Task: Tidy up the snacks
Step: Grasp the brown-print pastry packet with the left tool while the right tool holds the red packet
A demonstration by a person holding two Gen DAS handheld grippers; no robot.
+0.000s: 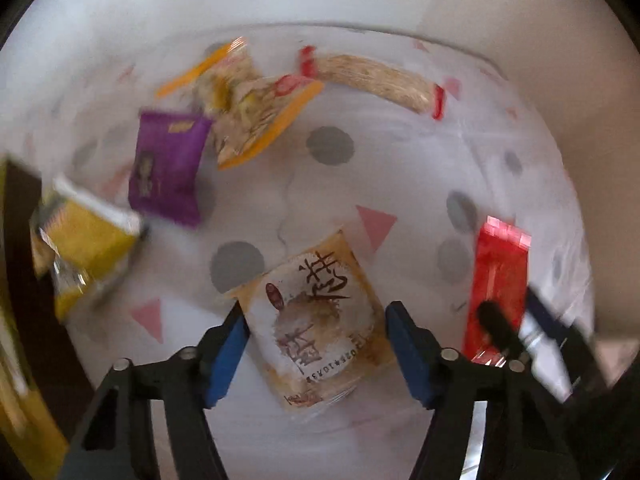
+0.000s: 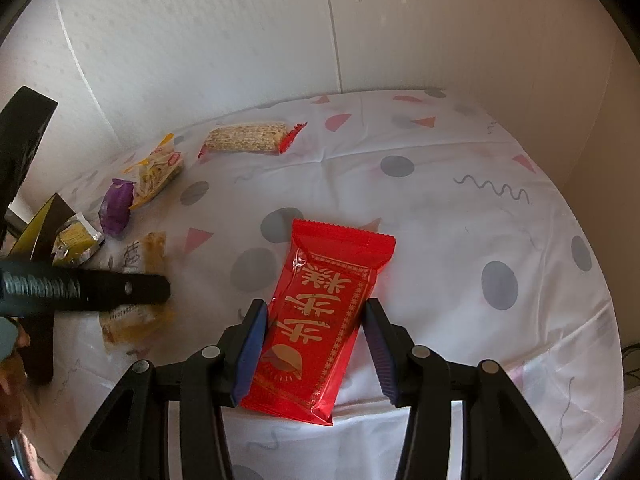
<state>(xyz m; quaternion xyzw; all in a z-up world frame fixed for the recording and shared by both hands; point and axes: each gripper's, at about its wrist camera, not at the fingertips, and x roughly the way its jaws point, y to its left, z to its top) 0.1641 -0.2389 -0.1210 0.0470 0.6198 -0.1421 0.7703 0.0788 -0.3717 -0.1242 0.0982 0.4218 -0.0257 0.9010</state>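
Red packet (image 2: 320, 320) lies between the right gripper (image 2: 316, 344)'s spread, released jaws; the left gripper (image 1: 316, 344) gapes around a tan packet (image 1: 320, 328). Purple packet (image 1: 168, 168) at ten o'clock, cereal bar (image 1: 372, 76) at twelve.

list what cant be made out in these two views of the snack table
- Purple packet: print unreadable, motion blur in the left wrist view.
- Yellow packet: label smeared by the same blur.
- Beige packet: middle hidden behind the left tool's finger in the right wrist view.
- Red packet: lower end covered by the right tool in the left wrist view.
- Dark box: cut off at the left edge.
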